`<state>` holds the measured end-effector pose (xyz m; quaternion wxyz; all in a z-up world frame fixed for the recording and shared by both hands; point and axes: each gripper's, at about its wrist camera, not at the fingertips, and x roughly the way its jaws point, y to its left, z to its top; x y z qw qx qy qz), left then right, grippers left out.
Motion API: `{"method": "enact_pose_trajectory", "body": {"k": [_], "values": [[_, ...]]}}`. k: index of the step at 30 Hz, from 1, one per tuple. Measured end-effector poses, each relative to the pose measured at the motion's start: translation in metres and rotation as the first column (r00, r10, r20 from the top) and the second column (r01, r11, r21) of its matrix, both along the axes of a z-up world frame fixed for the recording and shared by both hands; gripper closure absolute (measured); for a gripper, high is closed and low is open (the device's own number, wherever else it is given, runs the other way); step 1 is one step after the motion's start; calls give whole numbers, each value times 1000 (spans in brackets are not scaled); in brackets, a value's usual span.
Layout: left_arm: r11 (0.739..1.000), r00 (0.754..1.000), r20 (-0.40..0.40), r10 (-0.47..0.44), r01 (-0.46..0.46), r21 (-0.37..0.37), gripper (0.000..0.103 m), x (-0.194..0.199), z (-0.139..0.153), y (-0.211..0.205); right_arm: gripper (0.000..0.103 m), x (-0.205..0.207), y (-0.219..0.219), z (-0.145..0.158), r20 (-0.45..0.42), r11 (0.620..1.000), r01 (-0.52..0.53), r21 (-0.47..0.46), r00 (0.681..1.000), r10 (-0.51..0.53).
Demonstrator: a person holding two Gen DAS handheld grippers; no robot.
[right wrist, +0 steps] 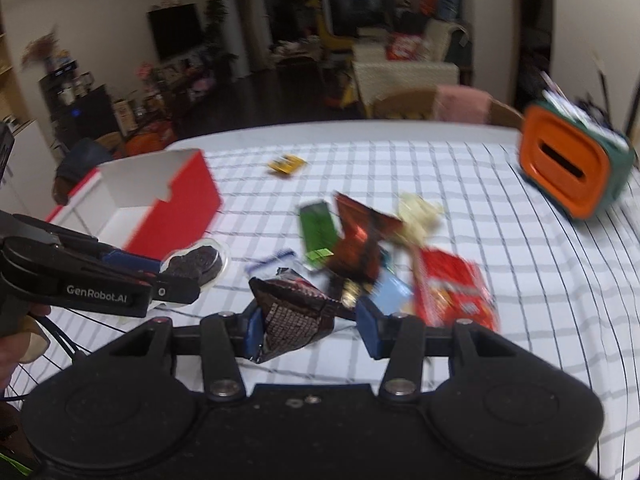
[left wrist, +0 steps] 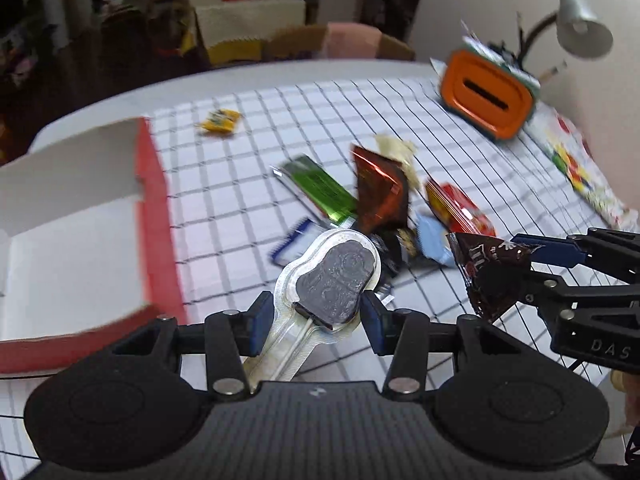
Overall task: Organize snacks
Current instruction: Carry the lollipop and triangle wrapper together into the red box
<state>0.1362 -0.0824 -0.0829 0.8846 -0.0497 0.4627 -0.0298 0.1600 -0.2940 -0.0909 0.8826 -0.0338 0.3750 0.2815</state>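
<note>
My left gripper (left wrist: 318, 322) is shut on a clear-wrapped dark lollipop (left wrist: 332, 276) and holds it above the checked tablecloth. My right gripper (right wrist: 306, 322) is shut on a brown M&M's packet (right wrist: 292, 316); the same packet shows in the left wrist view (left wrist: 490, 276). A red and white open box (left wrist: 76, 240) stands to the left, also in the right wrist view (right wrist: 160, 204). Loose snacks lie in a heap: a green bar (left wrist: 318, 188), a brown-orange packet (left wrist: 380, 192), a red packet (left wrist: 456, 204), a light blue packet (left wrist: 432, 240). A yellow candy (left wrist: 220, 120) lies apart, farther back.
An orange and green holder (left wrist: 488, 96) stands at the back right beside a grey desk lamp (left wrist: 580, 24). A colourful printed bag (left wrist: 576, 168) lies along the right edge. Chairs and the room's furniture stand behind the table's far edge (right wrist: 340, 128).
</note>
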Motion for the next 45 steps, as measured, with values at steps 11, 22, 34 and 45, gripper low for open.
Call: {"method": "enact_pose_trajectory", "body": {"k": [11, 22, 34, 45], "values": [[990, 988, 66, 137, -138, 9, 57, -27, 31, 91, 57, -7, 103, 33, 72, 991, -127, -28, 989, 129], [967, 968, 62, 244, -248, 60, 57, -34, 29, 179, 57, -5, 198, 30, 69, 974, -214, -79, 973, 220], [941, 949, 12, 315, -314, 125, 57, -11, 7, 261, 56, 15, 284, -1, 39, 953, -254, -168, 964, 264], [951, 961, -69, 268, -253, 175, 57, 10, -25, 281, 57, 36, 331, -45, -82, 941, -269, -206, 963, 258]]}}
